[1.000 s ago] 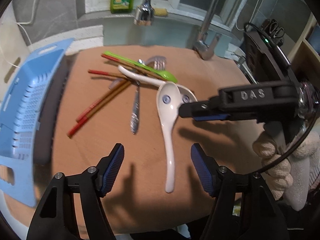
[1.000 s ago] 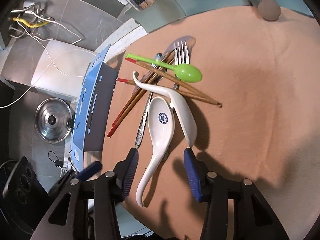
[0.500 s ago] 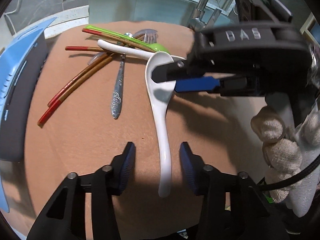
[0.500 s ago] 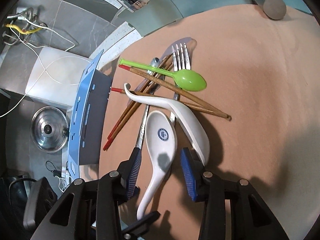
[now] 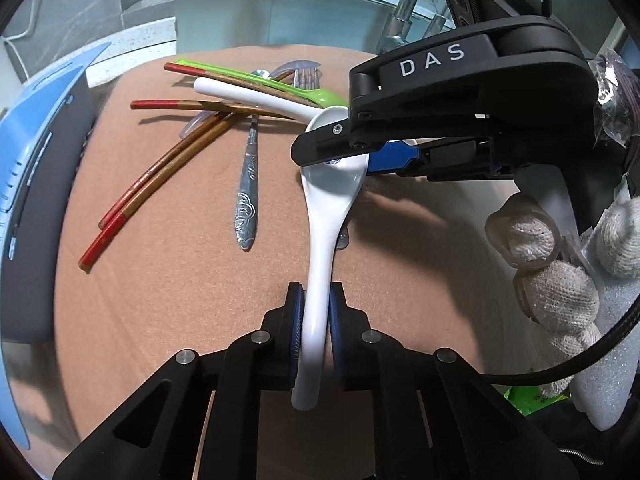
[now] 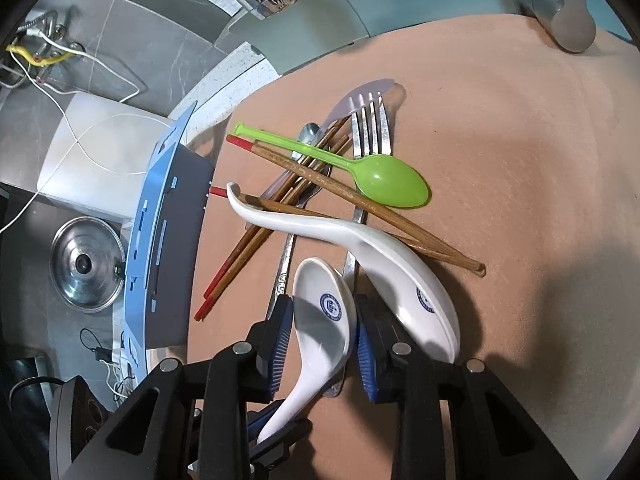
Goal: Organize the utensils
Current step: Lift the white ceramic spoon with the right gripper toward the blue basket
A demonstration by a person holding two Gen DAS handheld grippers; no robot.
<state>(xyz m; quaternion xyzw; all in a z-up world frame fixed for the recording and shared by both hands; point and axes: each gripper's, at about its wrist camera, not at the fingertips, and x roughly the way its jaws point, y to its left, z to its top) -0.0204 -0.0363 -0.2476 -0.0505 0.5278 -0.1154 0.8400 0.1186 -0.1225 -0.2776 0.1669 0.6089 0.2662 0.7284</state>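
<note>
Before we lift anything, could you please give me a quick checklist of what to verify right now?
1. The left claw grips the white spoon: the pads are shut on both sides of its handle. Ok.
2. The right claw grips the same spoon's bowl: the pads flank it, but contact is unclear. Cannot tell.
3. Nothing lies on top of the held spoon: only the fork handle runs beneath it. Ok.
4. The second white spoon is clear of the right claw: its bowl sits tight against one finger. Not ok.
5. The blue basket is ready to receive: its inside is hidden. Cannot tell.
</note>
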